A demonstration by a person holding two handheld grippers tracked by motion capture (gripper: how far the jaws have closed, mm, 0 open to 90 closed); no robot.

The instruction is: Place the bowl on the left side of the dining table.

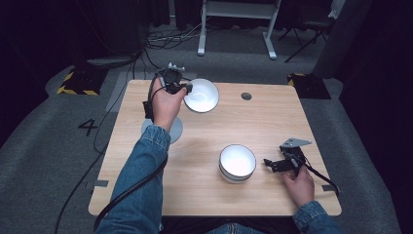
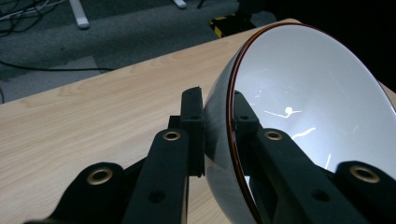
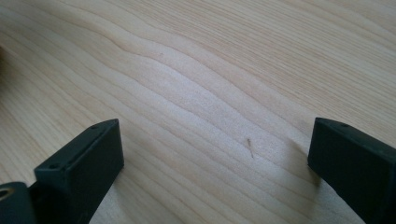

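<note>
Near the table's [image 1: 204, 195] front edge, the right tool [image 1: 271, 165] lay low with jaws wide apart, holding nothing, just right of a white bowl [image 1: 237, 163]. Farther back, the left tool [image 1: 187, 89] clamped the rim of a second bowl [image 1: 201, 95], one jaw inside, one outside, tilting it up.
</note>
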